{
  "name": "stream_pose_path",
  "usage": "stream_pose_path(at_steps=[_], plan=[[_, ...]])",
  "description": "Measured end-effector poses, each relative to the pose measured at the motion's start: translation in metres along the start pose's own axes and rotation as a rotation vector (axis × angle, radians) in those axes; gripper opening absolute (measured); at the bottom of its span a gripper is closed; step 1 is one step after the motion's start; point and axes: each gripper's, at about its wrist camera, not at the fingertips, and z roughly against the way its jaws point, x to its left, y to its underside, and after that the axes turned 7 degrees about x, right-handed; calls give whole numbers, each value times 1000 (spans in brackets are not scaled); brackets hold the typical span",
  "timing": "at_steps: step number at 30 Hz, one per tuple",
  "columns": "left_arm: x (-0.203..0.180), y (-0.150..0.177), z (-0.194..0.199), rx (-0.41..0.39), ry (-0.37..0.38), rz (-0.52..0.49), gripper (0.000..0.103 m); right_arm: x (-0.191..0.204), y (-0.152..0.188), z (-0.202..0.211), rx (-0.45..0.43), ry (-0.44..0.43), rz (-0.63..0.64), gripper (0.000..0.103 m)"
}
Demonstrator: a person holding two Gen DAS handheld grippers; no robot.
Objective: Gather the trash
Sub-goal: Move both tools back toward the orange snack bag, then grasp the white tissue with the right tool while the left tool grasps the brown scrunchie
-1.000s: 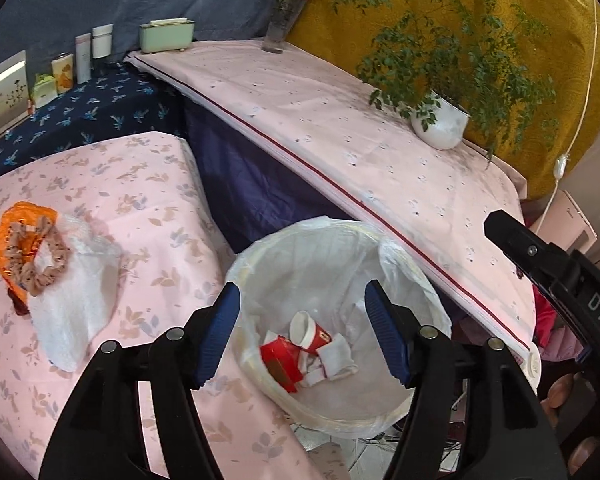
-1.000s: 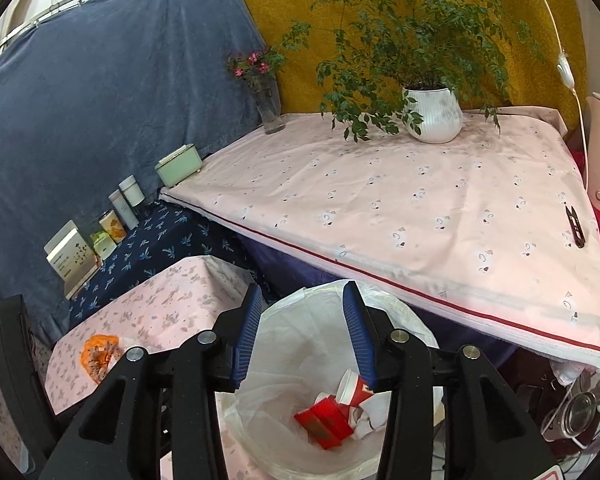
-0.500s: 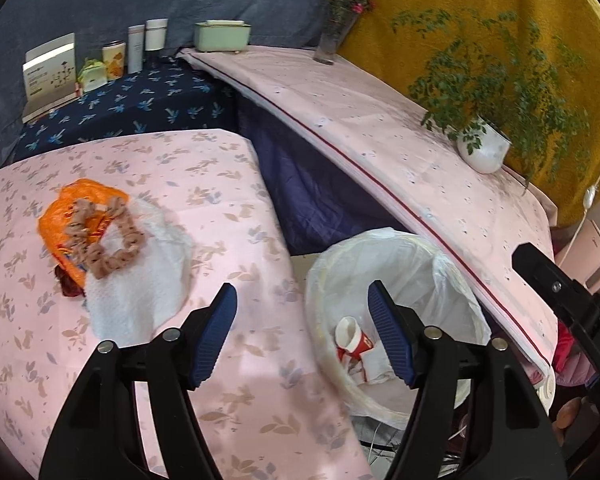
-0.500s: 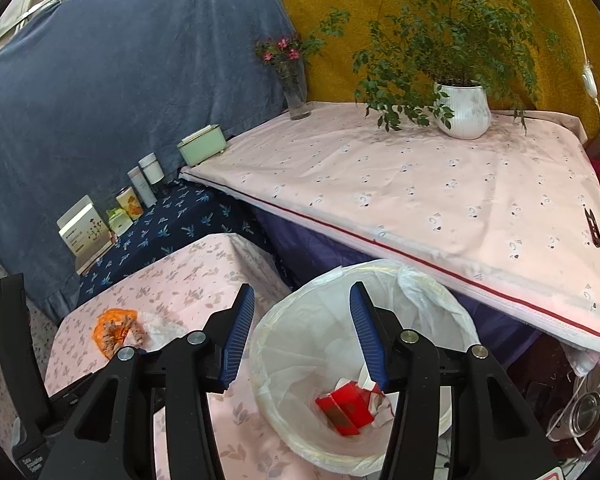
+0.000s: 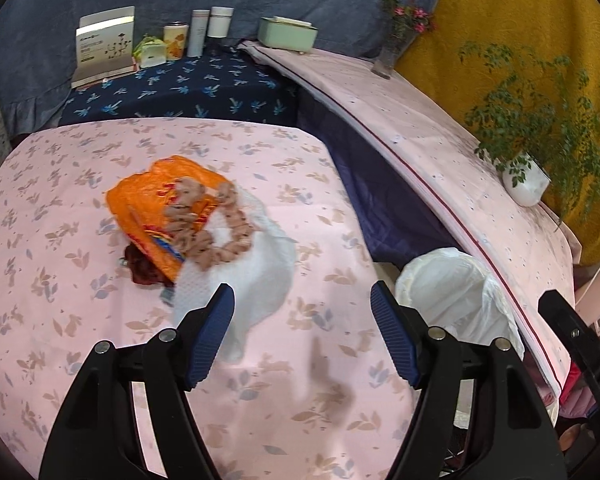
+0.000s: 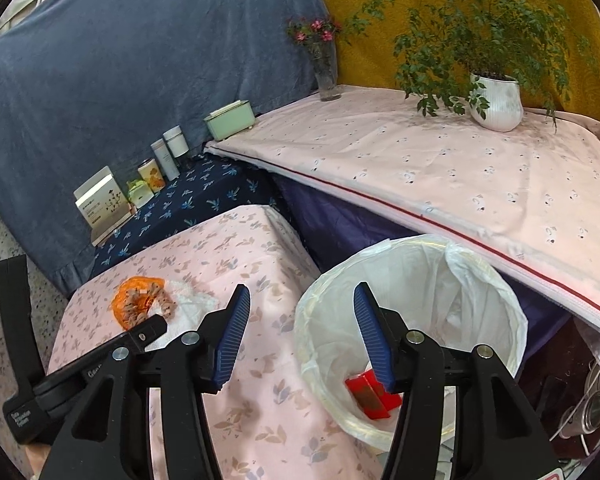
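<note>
Left tool [image 5: 302,332] released, empty – hangs over the pink floral-cloth worktop [image 5: 60,280], near a crumpled orange plastic wrapper [image 5: 148,200] w/ beige scrunchie [image 5: 216,224] on white tissue [image 5: 260,272]. Right tool [image 6: 300,340] released too – above the rim of the white-lined round bin [image 6: 512,320], red carton [image 6: 370,396] inside.

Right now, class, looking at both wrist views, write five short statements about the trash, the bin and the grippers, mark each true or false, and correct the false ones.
1. The left gripper is open and holds nothing. True.
2. The orange wrapper lies inside the bin. False: it lies on the floral tablecloth.
3. A red carton sits in the lined trash bin. True.
4. The right gripper is shut on a white tissue. False: it is open and empty.
5. A beige scrunchie rests on top of the orange wrapper and the white tissue. True.
</note>
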Motion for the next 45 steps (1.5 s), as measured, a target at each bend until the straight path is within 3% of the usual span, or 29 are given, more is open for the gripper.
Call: stream_pose_path(at_steps=[12,23,28,32,35,38,41,45], plan=[[47,-13,2,-23,-76,12,67,44,25,-36,88,-42,62,53],[50,-34,-21,-6,-97,-40,61,76,30,-74,148,-67,100,53],[51,-41,-40,23,-122,-59,49,85,29,-95,177,-78,110,53],[57,-42,-48,46,-107,-48,26,94,29,-113,201,-89,119,53],[59,-42,-49,46,-107,-57,17,101,30,-128,219,-88,131,51],[58,-41,-48,34,-116,-75,14,105,31,-143,241,-89,138,45],[60,-40,-47,26,-113,-78,13,109,31,-156,265,-99,142,32],[66,-38,-45,25,-95,-58,12,111,33,-167,289,-109,144,6]])
